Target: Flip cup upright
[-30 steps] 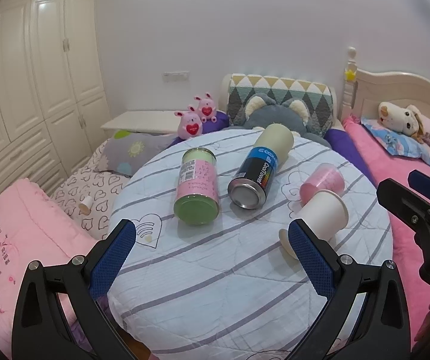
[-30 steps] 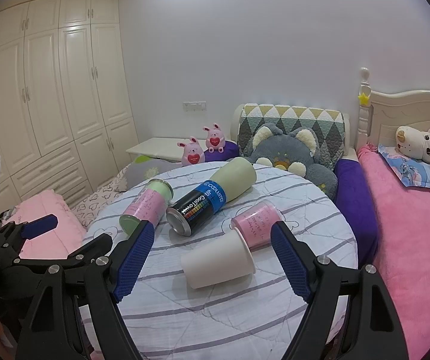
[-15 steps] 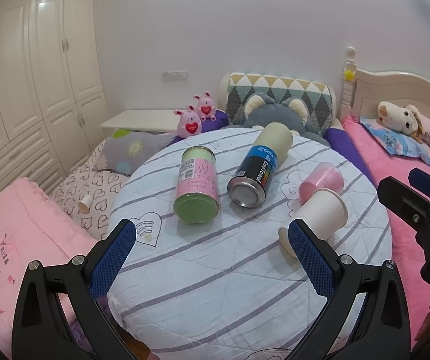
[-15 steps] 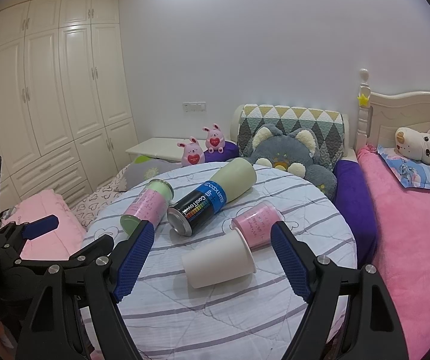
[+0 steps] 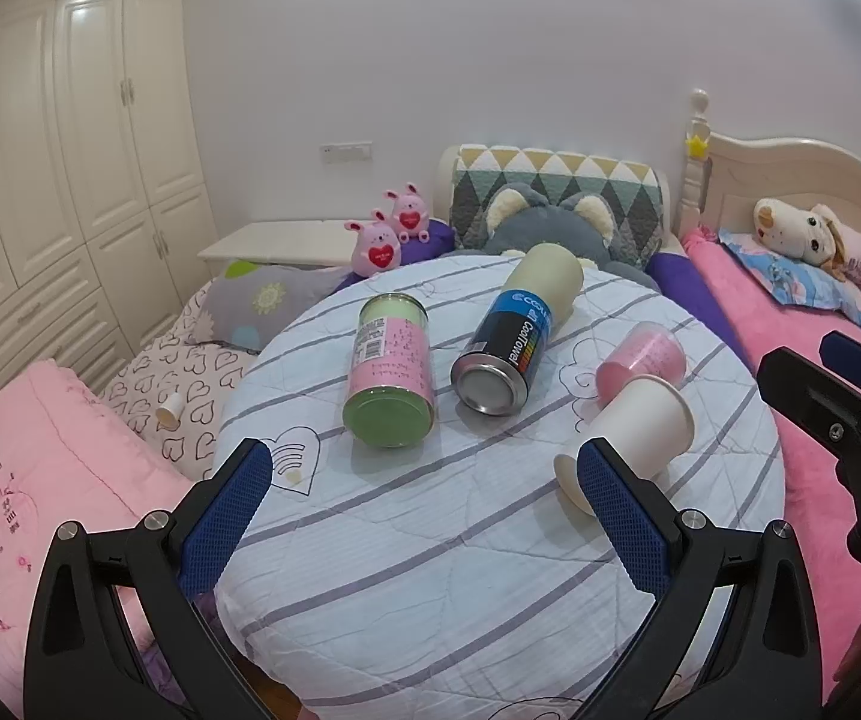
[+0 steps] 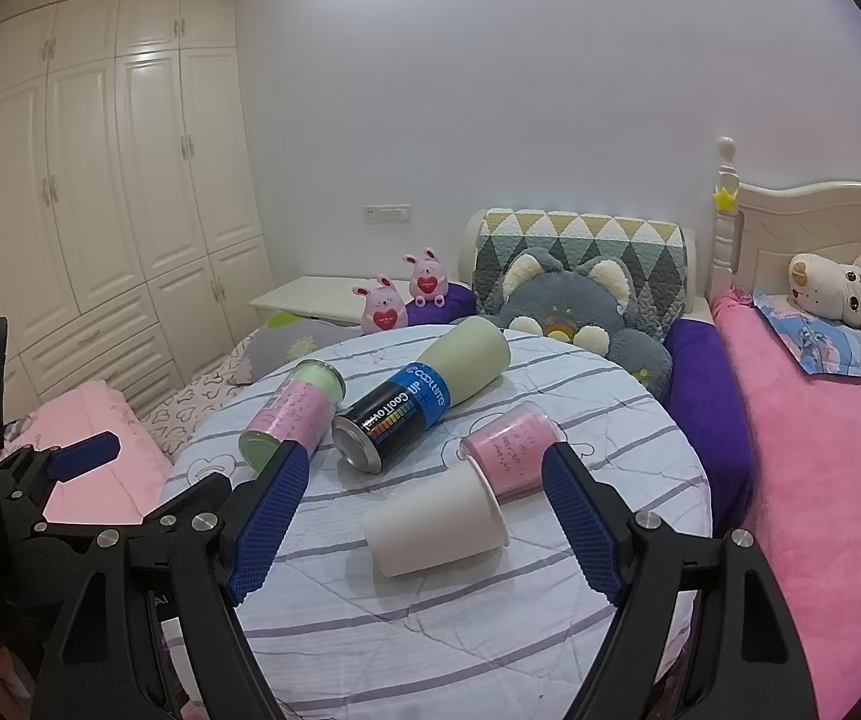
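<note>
A white paper cup (image 5: pixel 640 429) (image 6: pixel 436 522) lies on its side on the round striped table (image 5: pixel 430 570) (image 6: pixel 430 630). A pink cup (image 5: pixel 643 357) (image 6: pixel 511 447) lies on its side just behind it. My left gripper (image 5: pixel 424 510) is open and empty, low over the table's near side, with its right finger beside the white cup. My right gripper (image 6: pixel 424 516) is open and empty, and the white cup shows between its fingers. The right gripper also shows at the right edge of the left wrist view (image 5: pixel 850 408).
A pink-and-green can (image 5: pixel 391 375) (image 6: pixel 292 414) and a black CoolTowel can (image 5: pixel 514 339) (image 6: pixel 412 402) lie on their sides at the table's middle. Beds with pink blankets, cushions and plush toys (image 6: pixel 574 306) ring the table. Wardrobes (image 6: pixel 100 180) stand at the left.
</note>
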{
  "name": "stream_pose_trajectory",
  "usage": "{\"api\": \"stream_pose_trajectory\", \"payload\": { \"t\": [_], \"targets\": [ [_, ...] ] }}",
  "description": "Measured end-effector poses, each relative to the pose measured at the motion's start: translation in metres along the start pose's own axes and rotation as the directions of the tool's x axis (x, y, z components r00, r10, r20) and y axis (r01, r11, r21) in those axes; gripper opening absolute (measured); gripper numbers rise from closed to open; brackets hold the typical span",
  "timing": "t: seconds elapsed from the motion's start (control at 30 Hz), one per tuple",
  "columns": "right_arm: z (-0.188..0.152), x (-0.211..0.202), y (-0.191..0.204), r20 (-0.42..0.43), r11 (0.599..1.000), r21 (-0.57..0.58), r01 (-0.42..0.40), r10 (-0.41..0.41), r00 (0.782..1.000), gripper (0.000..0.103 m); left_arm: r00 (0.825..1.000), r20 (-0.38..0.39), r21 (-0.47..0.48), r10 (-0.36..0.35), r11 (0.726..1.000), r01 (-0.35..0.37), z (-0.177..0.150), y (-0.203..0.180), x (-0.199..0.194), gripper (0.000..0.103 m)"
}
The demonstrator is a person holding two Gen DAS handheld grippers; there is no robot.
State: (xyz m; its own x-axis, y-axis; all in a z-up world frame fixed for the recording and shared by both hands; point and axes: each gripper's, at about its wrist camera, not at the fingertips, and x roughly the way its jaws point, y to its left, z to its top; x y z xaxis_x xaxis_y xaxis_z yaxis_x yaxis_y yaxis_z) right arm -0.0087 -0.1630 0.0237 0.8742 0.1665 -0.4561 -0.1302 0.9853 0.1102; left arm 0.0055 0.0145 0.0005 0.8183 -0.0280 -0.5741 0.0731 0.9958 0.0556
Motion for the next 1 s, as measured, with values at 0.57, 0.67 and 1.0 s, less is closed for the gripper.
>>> {"api": "stream_pose_trajectory", "payload": {
  "t": [0.57,0.67,1.0],
  "targets": [
    [0.001,0.0,0.001,-0.006,1.0,-0.001,0.0,0.0,1.0,0.081,1.0,-0.011,0.007,0.0,1.0,0.001,-0.001,-0.004,0.005,0.103],
    [0.001,0.001,0.001,-0.007,1.0,-0.001,0.0,0.0,1.0,0.082,1.0,-0.014,0.006,0.0,1.0,0.0,-0.001,-0.004,0.006,0.103],
    [0.005,0.018,0.009,-0.03,1.0,-0.016,-0.001,0.001,1.0,0.082,1.0,-0.02,-0.016,0.007,1.0,-0.008,0.007,0.012,0.02,0.103]
  ]
}}
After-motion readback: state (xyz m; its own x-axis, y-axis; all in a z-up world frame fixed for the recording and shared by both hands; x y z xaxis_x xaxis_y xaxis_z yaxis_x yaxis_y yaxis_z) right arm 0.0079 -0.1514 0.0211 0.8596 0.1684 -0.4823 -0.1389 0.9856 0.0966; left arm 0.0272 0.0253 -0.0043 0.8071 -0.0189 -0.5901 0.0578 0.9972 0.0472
